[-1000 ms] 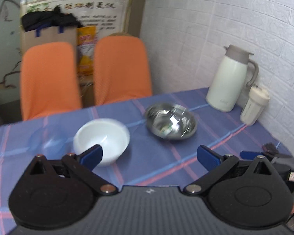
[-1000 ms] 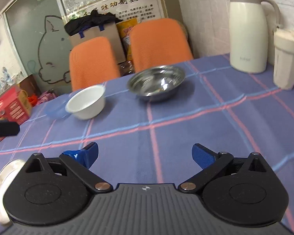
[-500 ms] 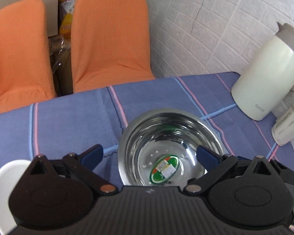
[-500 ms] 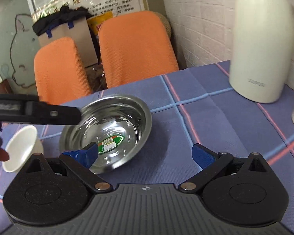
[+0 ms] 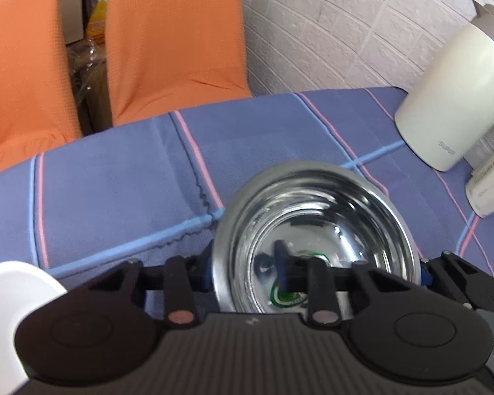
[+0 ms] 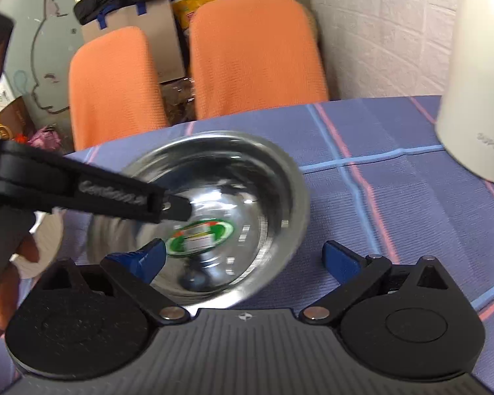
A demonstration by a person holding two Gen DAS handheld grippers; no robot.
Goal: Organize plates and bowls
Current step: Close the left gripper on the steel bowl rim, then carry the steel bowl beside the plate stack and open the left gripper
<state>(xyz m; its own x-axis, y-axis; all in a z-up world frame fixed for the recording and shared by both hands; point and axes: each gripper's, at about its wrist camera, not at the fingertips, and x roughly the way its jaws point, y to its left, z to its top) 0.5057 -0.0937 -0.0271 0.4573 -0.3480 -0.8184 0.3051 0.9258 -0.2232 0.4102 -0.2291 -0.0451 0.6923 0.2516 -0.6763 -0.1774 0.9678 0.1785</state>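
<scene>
Left wrist view
Left hand-held gripper [image 5: 243, 271]: clamping the near-left rim of the steel bowl, one blue pad outside the wall, one inside.
Steel bowl [image 5: 316, 217]: one, sitting near the far edge of the table [image 5: 115, 197], green sticker showing at the bottom.
White bowl [image 5: 10, 309]: one, partly showing at the lower left, apart from the steel bowl.
Orange chairs [image 5: 174, 33]: two, standing behind the table.
White thermos jug [image 5: 451, 98]: one, standing at the right by the brick wall.
Small white tumbler [image 5: 489, 182]: one, lying just beside the jug at the frame edge.

Right wrist view
Right hand-held gripper [image 6: 243, 258]: spread wide, gripping nothing, hovering at the near rim of the steel bowl [image 6: 247, 177].
Left hand-held gripper [image 6: 171, 205]: reaching in from the left, pinching the bowl's left rim.
Steel bowl: appearing tilted and blurred.
White bowl [image 6: 46, 247]: one, peeking behind the left gripper.
Hand [image 6: 6, 283]: one, partly showing at the left edge.
Orange chairs [image 6: 257, 56]: two.
White thermos jug [image 6: 477, 82]: one, at the right edge.
</scene>
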